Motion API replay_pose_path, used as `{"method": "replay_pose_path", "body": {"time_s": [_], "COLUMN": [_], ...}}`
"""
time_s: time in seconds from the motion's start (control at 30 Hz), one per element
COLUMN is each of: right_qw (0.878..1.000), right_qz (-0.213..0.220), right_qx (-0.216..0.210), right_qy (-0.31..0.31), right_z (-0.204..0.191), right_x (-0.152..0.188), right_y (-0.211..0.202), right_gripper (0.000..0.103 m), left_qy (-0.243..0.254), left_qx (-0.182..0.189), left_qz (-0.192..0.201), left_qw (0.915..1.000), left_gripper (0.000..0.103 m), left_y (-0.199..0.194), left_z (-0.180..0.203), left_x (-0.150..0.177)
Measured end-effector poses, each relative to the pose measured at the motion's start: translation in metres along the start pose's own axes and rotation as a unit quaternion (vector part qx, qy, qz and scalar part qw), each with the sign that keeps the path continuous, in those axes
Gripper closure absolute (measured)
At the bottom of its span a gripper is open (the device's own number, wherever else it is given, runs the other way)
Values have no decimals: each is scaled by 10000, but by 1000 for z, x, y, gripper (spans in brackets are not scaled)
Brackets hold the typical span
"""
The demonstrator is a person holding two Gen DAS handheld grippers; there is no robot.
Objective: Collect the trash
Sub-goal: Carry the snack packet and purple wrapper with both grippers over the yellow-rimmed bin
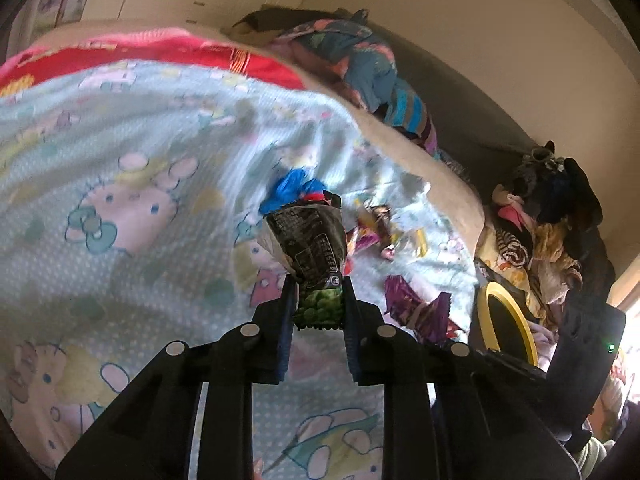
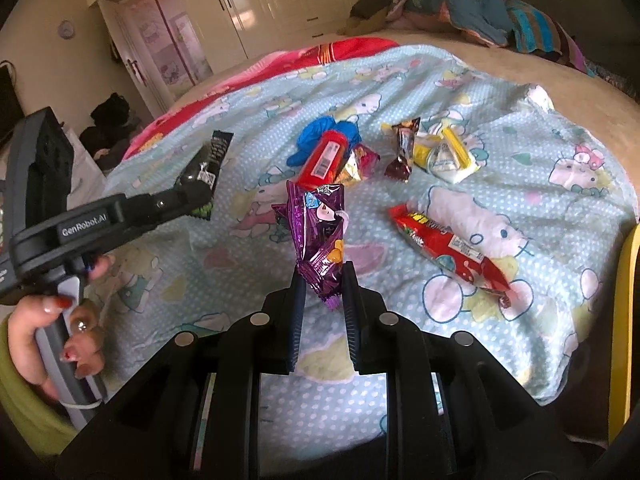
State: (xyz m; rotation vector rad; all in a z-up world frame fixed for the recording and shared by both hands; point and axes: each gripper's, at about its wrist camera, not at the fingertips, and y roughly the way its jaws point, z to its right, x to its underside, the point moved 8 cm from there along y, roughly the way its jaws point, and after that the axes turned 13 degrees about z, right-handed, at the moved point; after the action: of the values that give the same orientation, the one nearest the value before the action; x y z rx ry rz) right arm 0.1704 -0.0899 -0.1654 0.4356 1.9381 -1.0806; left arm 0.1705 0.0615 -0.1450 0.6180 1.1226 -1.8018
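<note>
Currently both grippers are loaded. Left gripper [image 1: 318, 294] has its fingers pinched on the bottom end of a dark green/black snack wrapper [image 1: 310, 244], center of the left wrist view, wrapper sticking up past the tips and off the bedsheet [image 1: 120, 160]. Right gripper [image 2: 323, 286] is clamped on the lower end of a purple foil wrapper [image 2: 320, 236], center of the right wrist view, also lifted clear of the sheet. Rest of the trash sits on the sheet in the right view: red tube [image 2: 324, 158] lying over a blue glove [image 2: 320, 130] upper center, small gold wrapper [image 2: 352, 168] touching the tube, brown wrapper [image 2: 404, 148] just right of that, yellow/white packets [image 2: 448, 158] further right, long red wrapper [image 2: 448, 246] mid right. Yellow bin rim [image 2: 624, 320] at the far right edge, prob the drop target. Handling, my read: wrappers are v. light, floppy, crinkly foil, slick, so they can slide out of a shallow pinch; grab at a crimped end seam or a bunched fold, not the flat mid panel. Sheet is soft, so a low pinch may catch fabric too. Tube looks stiffer and rounder, so take it across the body. Glove is limp; grab a bunched part.
</note>
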Motion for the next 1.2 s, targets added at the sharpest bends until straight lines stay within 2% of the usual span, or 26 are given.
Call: {"method": "replay_pose_path", "body": {"time_s": [0.67, 1.2], "right_qw": [9979, 9914], "right_qz": [550, 993], "right_qx": [269, 668], "right_qy": [210, 529], "right_z": [30, 76], "right_x": [-24, -39], "right_y": [-43, -81], "right_gripper": [90, 90], "left_qy": [484, 973], "left_qx": [394, 728], "left_qz": [197, 136], "left_qw": [9979, 9925], "left_gripper": [82, 82], "left_y": [-17, -22], "left_z": [58, 110], "left_x": [-12, -1]}}
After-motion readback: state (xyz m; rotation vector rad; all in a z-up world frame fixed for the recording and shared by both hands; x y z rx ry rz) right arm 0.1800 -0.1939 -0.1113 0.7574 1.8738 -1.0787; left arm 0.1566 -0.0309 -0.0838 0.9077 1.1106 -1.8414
